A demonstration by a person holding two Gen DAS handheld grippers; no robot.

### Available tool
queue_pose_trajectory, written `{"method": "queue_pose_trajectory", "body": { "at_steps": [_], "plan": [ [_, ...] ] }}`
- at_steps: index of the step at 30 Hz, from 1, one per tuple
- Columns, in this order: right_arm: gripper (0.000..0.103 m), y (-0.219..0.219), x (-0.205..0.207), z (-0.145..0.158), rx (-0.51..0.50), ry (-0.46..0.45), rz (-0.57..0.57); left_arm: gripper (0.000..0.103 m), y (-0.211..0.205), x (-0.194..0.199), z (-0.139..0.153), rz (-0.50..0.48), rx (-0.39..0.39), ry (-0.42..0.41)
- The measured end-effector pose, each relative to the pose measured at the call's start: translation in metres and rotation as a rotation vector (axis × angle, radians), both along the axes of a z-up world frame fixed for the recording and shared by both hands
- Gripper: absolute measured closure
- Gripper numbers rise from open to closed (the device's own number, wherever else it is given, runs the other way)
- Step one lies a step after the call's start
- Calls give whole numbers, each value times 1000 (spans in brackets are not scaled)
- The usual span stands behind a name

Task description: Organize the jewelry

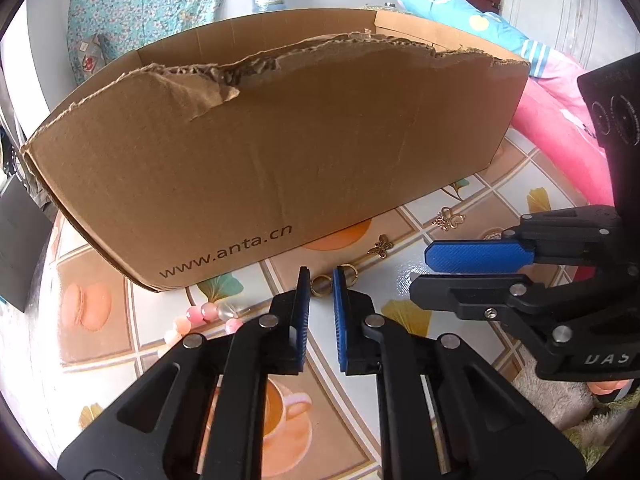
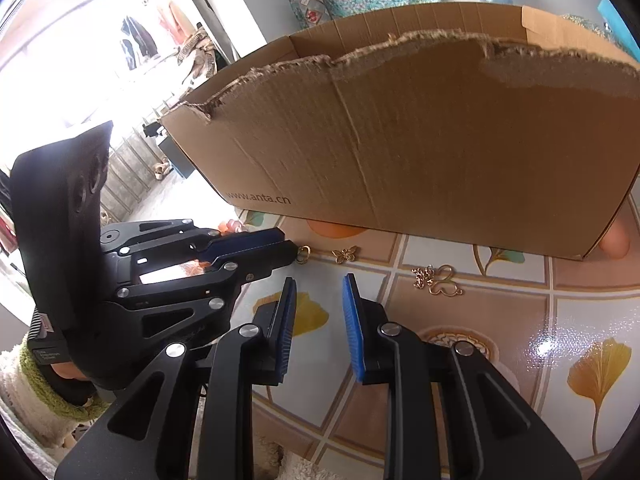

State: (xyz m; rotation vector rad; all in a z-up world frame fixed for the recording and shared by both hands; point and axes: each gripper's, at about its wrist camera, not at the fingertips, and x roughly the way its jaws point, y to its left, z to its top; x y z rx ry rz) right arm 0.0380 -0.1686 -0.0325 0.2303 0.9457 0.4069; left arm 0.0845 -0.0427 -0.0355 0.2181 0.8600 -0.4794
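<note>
Both grippers: black plastic linkage arms, round silver pivot pins, blue ribbed pads (image 2: 285, 320) on the fingers; left gripper (image 2: 290, 249) carries a black camera housing, middle left of frame; fluffy white sleeve (image 2: 16, 384) with green knit cuff (image 2: 52, 392), lower left; right gripper (image 1: 428, 266) bears white lettering, lower right.

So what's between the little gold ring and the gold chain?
A small brass butterfly charm, lying on the patterned tablecloth; clearest in the right wrist view.

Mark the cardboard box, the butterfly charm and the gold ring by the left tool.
cardboard box (image 1: 280, 152), left wrist view, middle of the front wall.
butterfly charm (image 1: 380, 246), left wrist view, centre of the wings.
gold ring (image 1: 321, 285), left wrist view, the band between the tool's fingers.
</note>
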Motion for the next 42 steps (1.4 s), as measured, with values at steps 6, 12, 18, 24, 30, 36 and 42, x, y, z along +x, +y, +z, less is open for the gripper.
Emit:
{"method": "queue_pose_trajectory", "body": {
  "at_steps": [6,12,18,24,30,36,42],
  "plan": [
    [79,3,-4,5,-10,-13,21,94,1,-6,-2,22,-25,6],
    [79,20,4,3,-62,-22,71,94,11,-16,-3,56,-53,9],
    [83,34,16,-2,-137,-23,91,94,23,-22,-7,90,-137,18],
    [85,52,21,-2,-247,-63,126,94,21,-22,-8,85,-162,16],
    [92,68,25,1,-302,-80,154,94,26,-23,-9,80,-172,10],
    [101,67,28,3,-272,-68,147,94,30,-25,-10,79,-186,5],
    [101,68,25,9,-263,-63,139,94,31,-25,-9,75,-188,2]
  ]
}}
